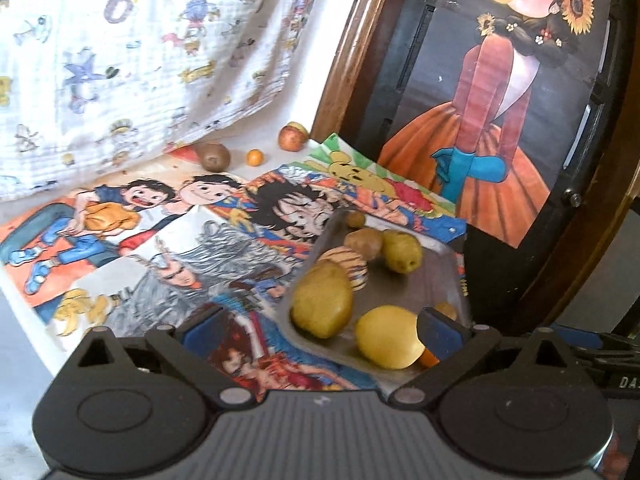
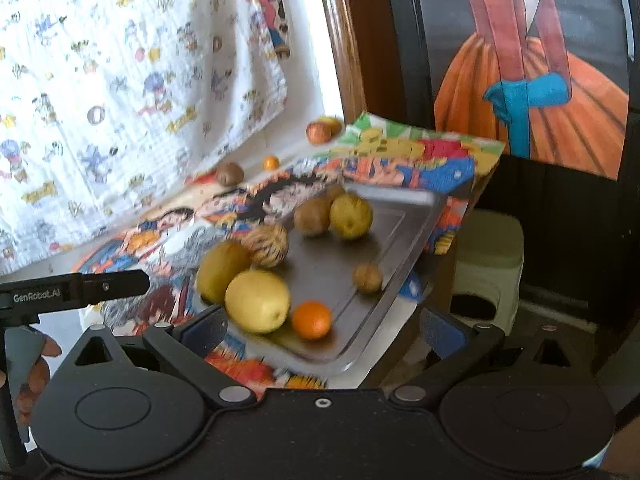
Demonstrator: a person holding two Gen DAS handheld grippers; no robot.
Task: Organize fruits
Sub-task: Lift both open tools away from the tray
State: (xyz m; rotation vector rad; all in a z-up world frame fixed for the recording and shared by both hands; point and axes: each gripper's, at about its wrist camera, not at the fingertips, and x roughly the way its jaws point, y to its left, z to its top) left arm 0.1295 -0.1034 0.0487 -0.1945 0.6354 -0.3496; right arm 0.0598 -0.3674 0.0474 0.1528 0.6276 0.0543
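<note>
Both grippers, left (image 1: 318, 326) and right (image 2: 320, 326), jaws apart, empty. Tray (image 2: 404, 236) holds most fruit. Kiwi (image 1: 215, 156), tangerine (image 1: 255, 157), apple (image 1: 291, 137) remain near table's far edge. Reach kiwi first, close gently.

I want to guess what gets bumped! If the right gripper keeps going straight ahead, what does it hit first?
Probably the orange, sitting near the front of the metal tray between the open fingers of the right gripper. The big yellow fruit lies just left of that line. Depth is hard to judge.

orange (image 1: 429, 357): mostly hidden behind the lemon (image 1: 387, 336) and a tong pad
right view: tray (image 2: 404, 232) and fruit motion-blurred
stool (image 2: 490, 264): lower part hidden
</note>
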